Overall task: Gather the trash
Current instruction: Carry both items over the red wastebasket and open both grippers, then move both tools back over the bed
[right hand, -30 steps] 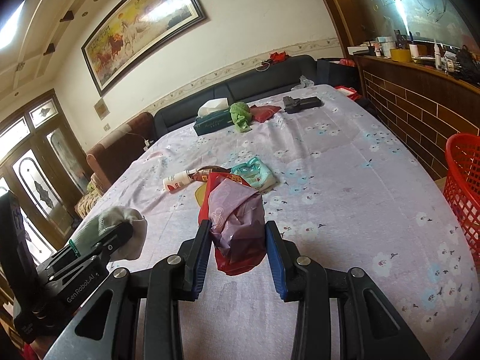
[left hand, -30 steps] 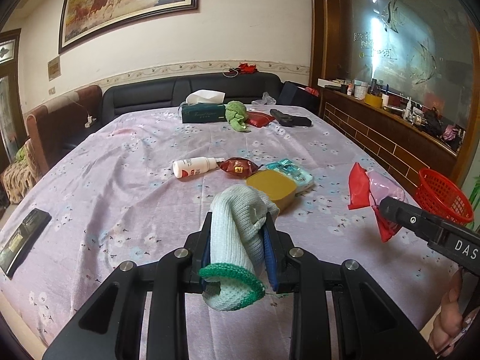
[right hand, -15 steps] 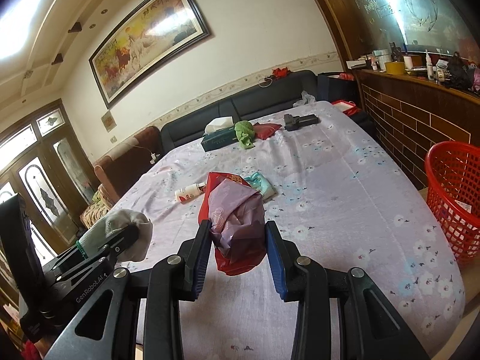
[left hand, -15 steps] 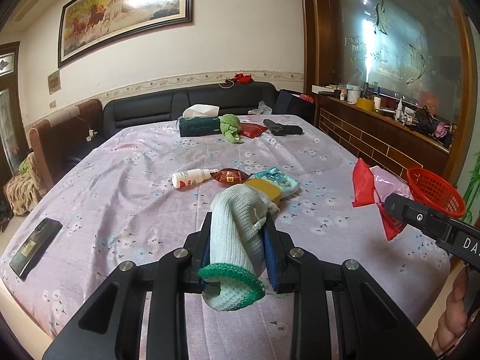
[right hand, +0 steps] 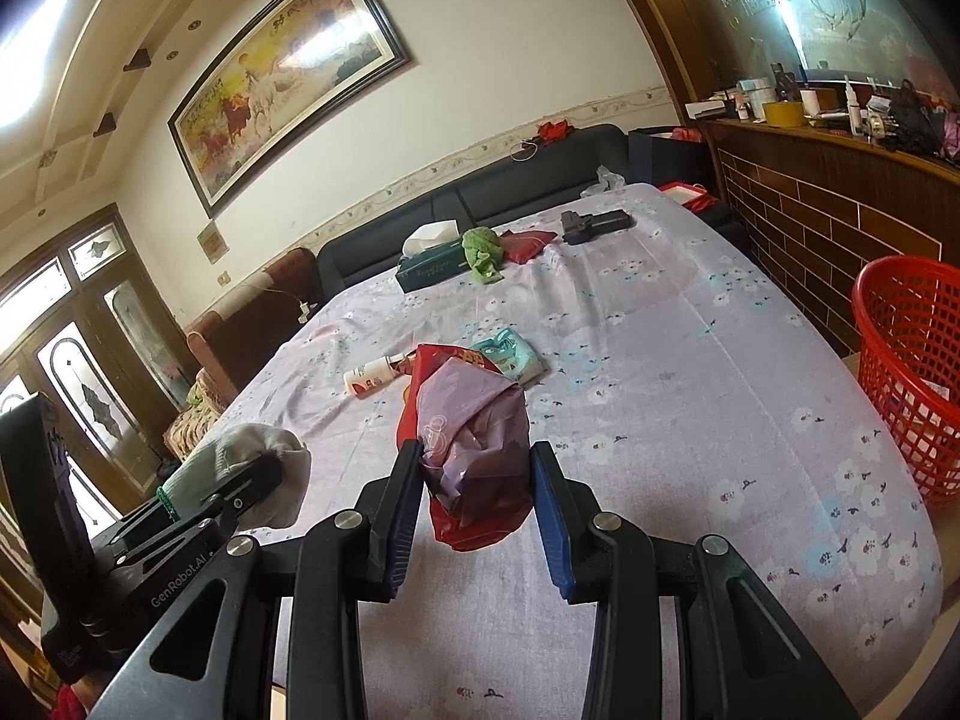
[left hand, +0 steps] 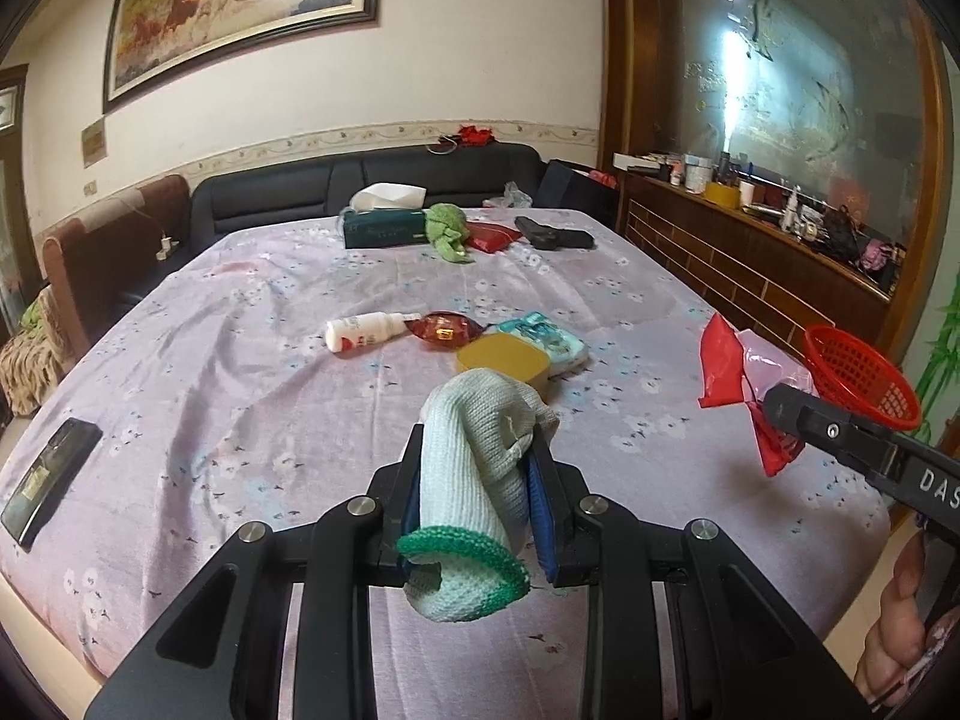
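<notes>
My left gripper (left hand: 477, 468) is shut on a white knitted glove with a green cuff (left hand: 480, 468), held above the near end of a table with a lilac flowered cloth (left hand: 240, 408). My right gripper (right hand: 474, 474) is shut on a bunch of red and pink plastic bags (right hand: 474, 438), also held over the cloth. The right wrist view shows the left gripper (right hand: 240, 492) with the glove (right hand: 252, 462) at lower left. In the left wrist view the right gripper (left hand: 780, 414) and its bags (left hand: 738, 372) are at right. A red mesh basket (right hand: 906, 372) stands on the floor right of the table.
Mid-table lie a white bottle (left hand: 363, 330), a red wrapper (left hand: 444, 327), a teal wipes pack (left hand: 543, 336) and a yellow box (left hand: 504, 363). Farther back are a tissue box (left hand: 384, 228), a green cloth (left hand: 447, 228) and a black object (left hand: 555, 237). A phone (left hand: 51, 489) lies at left.
Both grippers have drawn back from the table with their loads still held, so more of the table and the red basket has come into view.
</notes>
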The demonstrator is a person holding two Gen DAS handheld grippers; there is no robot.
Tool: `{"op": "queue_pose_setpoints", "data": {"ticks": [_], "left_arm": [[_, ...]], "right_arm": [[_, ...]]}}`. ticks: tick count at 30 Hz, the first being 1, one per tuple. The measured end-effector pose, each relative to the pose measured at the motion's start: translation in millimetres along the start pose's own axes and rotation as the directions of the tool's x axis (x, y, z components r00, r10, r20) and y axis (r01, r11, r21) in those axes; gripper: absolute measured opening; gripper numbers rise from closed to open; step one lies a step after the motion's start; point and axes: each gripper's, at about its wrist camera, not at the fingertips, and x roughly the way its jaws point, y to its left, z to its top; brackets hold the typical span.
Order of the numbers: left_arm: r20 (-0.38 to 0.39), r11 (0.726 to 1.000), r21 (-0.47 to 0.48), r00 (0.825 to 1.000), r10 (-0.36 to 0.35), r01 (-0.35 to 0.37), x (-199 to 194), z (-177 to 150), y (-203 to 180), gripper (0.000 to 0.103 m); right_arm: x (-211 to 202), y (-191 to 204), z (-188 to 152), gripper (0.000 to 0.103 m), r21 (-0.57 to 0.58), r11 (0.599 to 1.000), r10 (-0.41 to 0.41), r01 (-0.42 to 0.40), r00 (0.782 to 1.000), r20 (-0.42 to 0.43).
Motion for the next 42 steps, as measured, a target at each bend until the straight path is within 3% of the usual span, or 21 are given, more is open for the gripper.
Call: {"op": "queue_pose_setpoints", "data": {"ticks": [5,8,11,17,21,25,28,30,32,37,42], "left_arm": [[-0.029,0.991,0.065,0.993,-0.113,0.115,5,11,-36,0.028],[-0.063,0.967,0.107,0.972,-0.225,0.23,11,26,-73,0.028],[-0.102,0.93,0.136,0.939,-0.33,0.342,21,40,-117,0.028],[-0.205,0.83,0.152,0.838,-0.505,0.537,49,63,-216,0.028],[-0.26,0.787,0.159,0.794,-0.549,0.596,72,71,-275,0.028],[-0.296,0.767,0.163,0.773,-0.562,0.62,97,76,-320,0.029],[-0.314,0.781,0.137,0.774,-0.549,0.61,117,78,-337,0.051],[-0.325,0.79,0.095,0.769,-0.55,0.606,125,79,-333,0.055],[-0.322,0.789,0.087,0.767,-0.555,0.608,123,77,-323,0.055],[-0.264,0.816,0.103,0.807,-0.529,0.569,104,74,-283,0.062],[-0.251,0.859,0.101,0.848,-0.466,0.502,91,58,-233,0.064]], "right_arm": [[-9,-24,6,0.039,0.055,0.998,-0.025,0.024,1.0,0.014],[-29,-53,14,0.039,0.106,0.992,-0.075,0.069,0.996,0.054],[-57,-87,24,0.039,0.161,0.979,-0.146,0.127,0.983,0.11],[-118,-169,43,0.039,0.289,0.918,-0.326,0.27,0.93,0.167],[-144,-210,54,0.039,0.363,0.88,-0.388,0.306,0.904,0.178],[-158,-241,63,0.041,0.42,0.851,-0.421,0.316,0.888,0.184],[-155,-261,69,0.042,0.439,0.838,-0.428,0.324,0.889,0.161],[-147,-273,73,0.055,0.448,0.834,-0.423,0.322,0.894,0.146],[-140,-282,75,0.061,0.453,0.826,-0.431,0.334,0.893,0.127],[-144,-281,67,0.061,0.461,0.828,-0.426,0.32,0.893,0.146],[-130,-248,60,0.061,0.404,0.874,-0.35,0.269,0.926,0.14]]}}
